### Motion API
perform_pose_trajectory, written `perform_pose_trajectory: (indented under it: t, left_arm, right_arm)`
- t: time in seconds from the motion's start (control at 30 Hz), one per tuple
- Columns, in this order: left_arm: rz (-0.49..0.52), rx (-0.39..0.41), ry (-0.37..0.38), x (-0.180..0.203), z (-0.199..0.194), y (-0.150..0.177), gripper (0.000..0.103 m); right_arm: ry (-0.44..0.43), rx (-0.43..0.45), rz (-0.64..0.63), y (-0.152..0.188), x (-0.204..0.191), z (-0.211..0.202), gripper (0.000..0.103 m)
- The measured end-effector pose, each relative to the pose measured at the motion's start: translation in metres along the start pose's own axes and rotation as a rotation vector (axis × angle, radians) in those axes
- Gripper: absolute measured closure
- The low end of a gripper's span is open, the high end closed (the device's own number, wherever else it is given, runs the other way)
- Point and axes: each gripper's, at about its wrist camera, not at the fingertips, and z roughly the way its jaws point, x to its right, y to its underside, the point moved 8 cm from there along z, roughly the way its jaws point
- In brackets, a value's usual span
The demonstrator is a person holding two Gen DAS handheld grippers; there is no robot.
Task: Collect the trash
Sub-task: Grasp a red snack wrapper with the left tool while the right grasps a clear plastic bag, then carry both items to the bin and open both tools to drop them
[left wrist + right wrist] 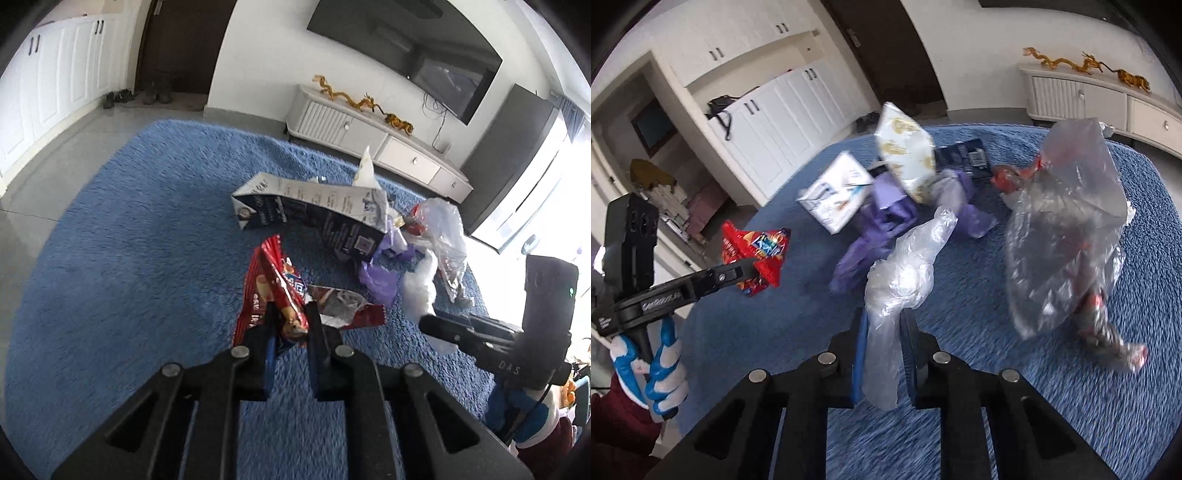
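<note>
A pile of trash lies on a blue rug [129, 240]. My left gripper [291, 308] is shut on a red snack wrapper [273, 284], lifted a little off the rug; the left gripper [750, 271] and the wrapper [757, 251] also show at the left of the right wrist view. My right gripper [884, 315] is shut on a crumpled clear plastic bag [901, 280]. From the left wrist view the right gripper [424, 321] holds that bag [419, 291]. On the rug lie a dark-and-white carton [306, 206], a purple wrapper [882, 218], a white patterned packet [908, 155] and a large clear bag [1067, 229].
A low white TV cabinet [369, 136] with golden figures runs along the far wall under a TV [406, 48]. White cupboards [768, 122] stand to the left, with shoes [118, 96] by a dark door. A gloved hand [653, 365] holds the left gripper's handle.
</note>
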Motion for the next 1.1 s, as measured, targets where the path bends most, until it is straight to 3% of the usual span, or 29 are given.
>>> perform_pose_trajectory:
  t: [0.23, 0.5, 0.83, 1.1]
  left_arm:
    - [0.044, 0.128, -0.076, 0.014, -0.055, -0.008, 0.09]
    - [0.139, 0.265, -0.152, 0.041, -0.109, -0.002, 0.09]
    - [0.202, 0.348, -0.166, 0.069, -0.146, 0.01, 0.09]
    - [0.279, 0.361, -0.164, 0.105, -0.149, 0.011, 0.09]
  right_arm:
    - [-0.029, 0.069, -0.027, 0.012, -0.029, -0.045, 0.086]
    - [0.006, 0.169, -0.062, 0.018, -0.057, -0.104, 0.086]
    - [0.063, 0.305, -0.054, 0.017, -0.065, -0.172, 0.086]
    - [0.12, 0.393, -0.01, 0.022, -0.031, -0.219, 0.086]
